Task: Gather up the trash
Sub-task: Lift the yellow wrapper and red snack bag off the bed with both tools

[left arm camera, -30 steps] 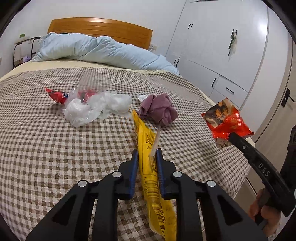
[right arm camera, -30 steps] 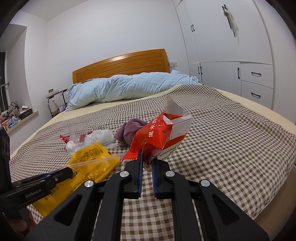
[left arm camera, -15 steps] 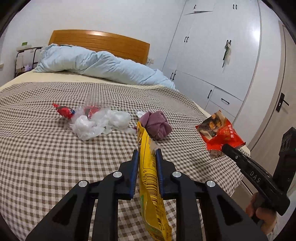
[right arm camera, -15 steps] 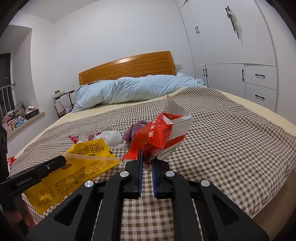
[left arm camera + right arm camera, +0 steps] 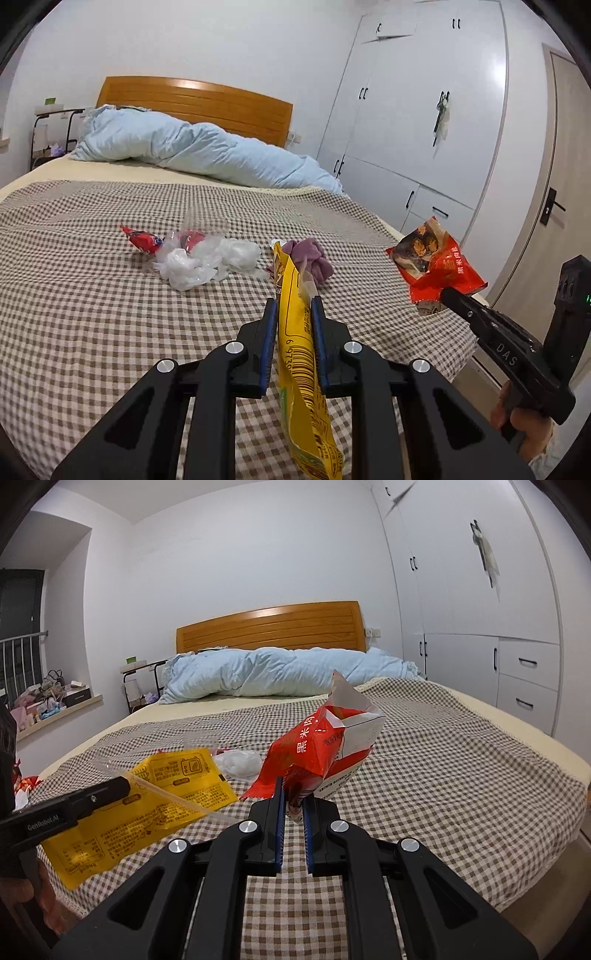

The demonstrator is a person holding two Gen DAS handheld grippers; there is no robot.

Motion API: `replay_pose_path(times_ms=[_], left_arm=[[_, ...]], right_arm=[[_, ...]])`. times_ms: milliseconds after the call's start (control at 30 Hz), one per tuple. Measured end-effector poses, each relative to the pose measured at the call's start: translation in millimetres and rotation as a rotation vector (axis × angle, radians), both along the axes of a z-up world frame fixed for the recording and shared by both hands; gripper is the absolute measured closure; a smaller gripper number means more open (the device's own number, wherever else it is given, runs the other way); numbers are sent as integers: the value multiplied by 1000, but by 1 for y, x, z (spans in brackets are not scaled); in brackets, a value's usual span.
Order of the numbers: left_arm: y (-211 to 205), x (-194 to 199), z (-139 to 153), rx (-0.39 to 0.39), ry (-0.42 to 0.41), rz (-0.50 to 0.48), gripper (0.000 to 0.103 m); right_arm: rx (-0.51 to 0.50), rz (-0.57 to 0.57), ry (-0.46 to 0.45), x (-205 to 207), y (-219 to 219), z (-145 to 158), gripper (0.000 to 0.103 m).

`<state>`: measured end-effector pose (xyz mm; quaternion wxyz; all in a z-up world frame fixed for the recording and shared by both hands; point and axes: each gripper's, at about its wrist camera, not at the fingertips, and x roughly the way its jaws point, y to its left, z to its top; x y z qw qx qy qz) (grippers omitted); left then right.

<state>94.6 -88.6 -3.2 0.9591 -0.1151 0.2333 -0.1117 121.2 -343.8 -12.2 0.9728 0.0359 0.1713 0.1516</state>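
Two grippers are raised over the near end of a bed [image 5: 92, 332] covered in a brown-and-white checked spread. Beyond both sets of jaws, at the far end, a pale blue duvet [image 5: 199, 151] lies bunched before a wooden headboard [image 5: 207, 101]; to the right of the jaws stands a white wardrobe [image 5: 424, 110].

Between the fingers of the left gripper [image 5: 293, 306] a yellow wrapper [image 5: 301, 354] is clenched edge-on: it rises a little past the fingertips and hangs down well below them, off the spread. From the right wrist the same wrapper [image 5: 147, 808] shows broadside, to the left of that camera's jaws.

The right gripper [image 5: 293, 788] pinches the lower corner of a red snack bag [image 5: 321, 753], whose torn white top opens upward above the fingertips. In the left wrist view this bag [image 5: 434, 258] hangs in the air to the right of the left jaws.

Ahead of the left jaws and slightly left, a clump of white plastic bags [image 5: 207, 258] rests on the spread. Directly ahead, partly behind the yellow wrapper, sits a crumpled purple cloth [image 5: 314, 258]. Furthest left, touching the plastic, lies a small red wrapper [image 5: 142, 240].
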Motion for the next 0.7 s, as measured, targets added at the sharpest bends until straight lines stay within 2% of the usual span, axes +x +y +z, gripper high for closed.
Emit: replay_pose_path(times_ms=[433,700], left_arm=[[1,-34,15,-49,-15,-19,87],[1,-65,23,-17,-20,-29,87]], right_arm=[[-18,5,5,-44,-5,7,94],[-24,7,6,-72,-13,8,94]])
